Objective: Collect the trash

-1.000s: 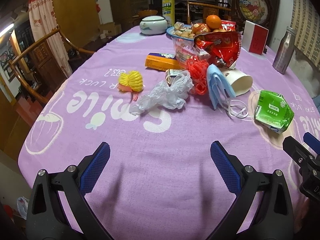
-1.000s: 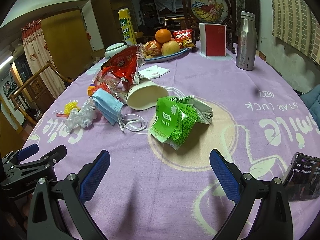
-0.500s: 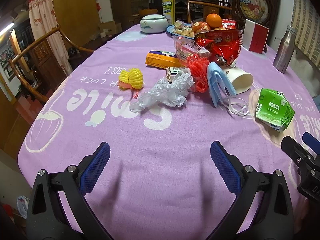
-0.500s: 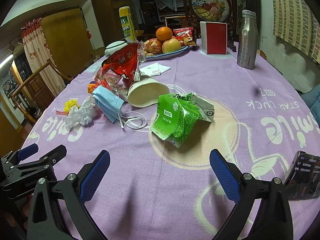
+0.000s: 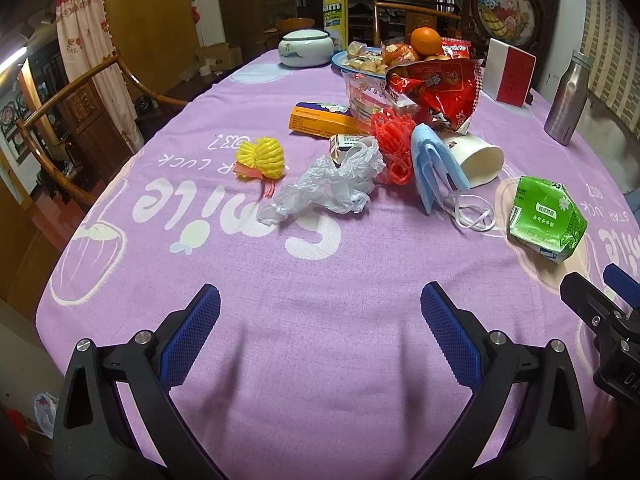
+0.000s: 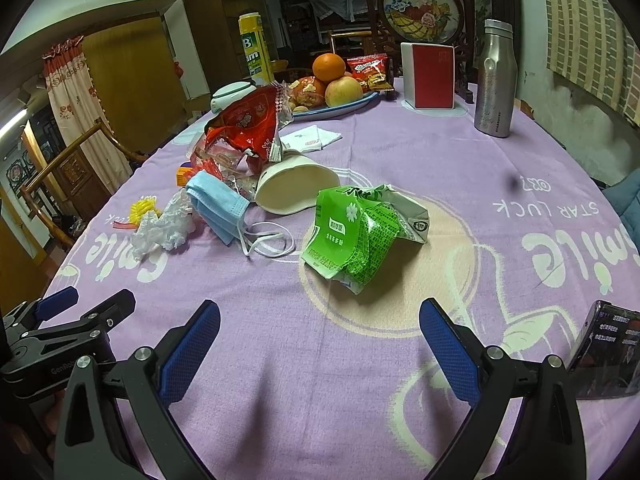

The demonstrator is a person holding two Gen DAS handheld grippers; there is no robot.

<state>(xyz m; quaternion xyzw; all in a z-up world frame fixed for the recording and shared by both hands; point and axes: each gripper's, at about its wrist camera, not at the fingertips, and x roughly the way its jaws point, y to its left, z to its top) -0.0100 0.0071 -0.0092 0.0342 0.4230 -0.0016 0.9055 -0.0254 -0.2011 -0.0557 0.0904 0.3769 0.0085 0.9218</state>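
The trash lies in a loose group in the middle of the purple tablecloth [image 5: 320, 340]. The green wrapper [image 6: 360, 236] is the nearest piece and lies apart, to the right. To its left are the blue face mask [image 6: 216, 204], the paper cup [image 6: 296, 188] on its side, the crumpled clear bag [image 5: 332, 184], and the red snack bag [image 5: 436, 96] farther back. The right gripper [image 6: 319, 340] and the left gripper [image 5: 320, 336] hover over bare cloth at the near edge, both with jaws spread wide and holding nothing. This seems the approach step. Next, probably, the right gripper must go forward and close around the green wrapper, which looks light and easy to crush.
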